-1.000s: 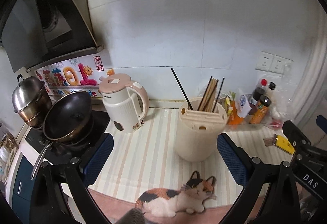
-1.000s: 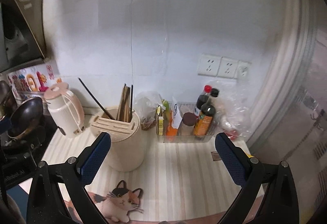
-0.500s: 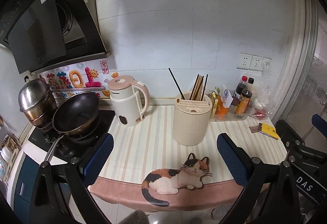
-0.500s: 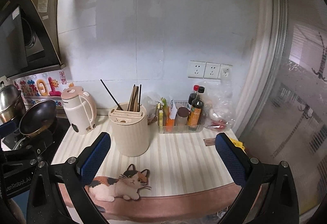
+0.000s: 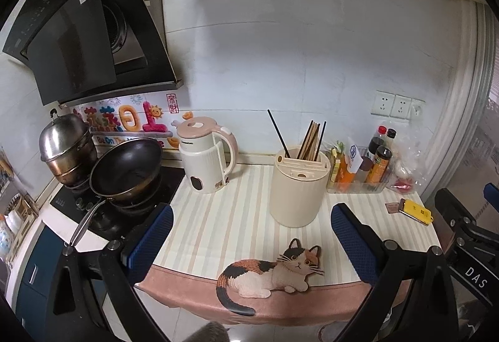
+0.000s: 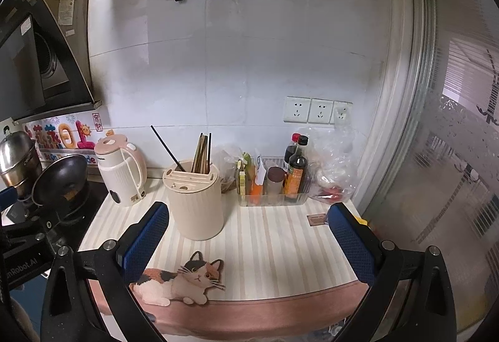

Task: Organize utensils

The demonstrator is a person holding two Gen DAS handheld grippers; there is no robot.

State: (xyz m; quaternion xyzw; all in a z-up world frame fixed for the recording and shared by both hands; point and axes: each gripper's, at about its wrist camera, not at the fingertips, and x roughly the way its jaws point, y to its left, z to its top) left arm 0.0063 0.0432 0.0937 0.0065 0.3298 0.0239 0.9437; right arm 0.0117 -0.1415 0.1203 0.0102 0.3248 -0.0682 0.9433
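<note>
A cream round utensil holder [image 5: 296,186] stands on the striped counter mat [image 5: 224,217]; it also shows in the right wrist view [image 6: 196,201]. Several wooden chopsticks [image 5: 310,141] and one black chopstick [image 5: 278,133] stick up from it, the black one leaning left [image 6: 165,145]. My left gripper [image 5: 251,236] is open and empty, held back in front of the counter edge. My right gripper [image 6: 248,239] is open and empty too, above the counter's front edge, to the right of the holder.
A cream kettle [image 5: 205,161] stands left of the holder. A wok [image 5: 124,167] and steel pot [image 5: 67,142] sit on the stove at left. A clear tray of bottles [image 5: 358,170] is at back right. A yellow object [image 5: 416,211] lies at right. A range hood [image 5: 78,39] hangs at upper left.
Both grippers have pulled back and up from the counter; the holder and kettle look smaller and the counter's front edge is in view. Both stay open and empty.
</note>
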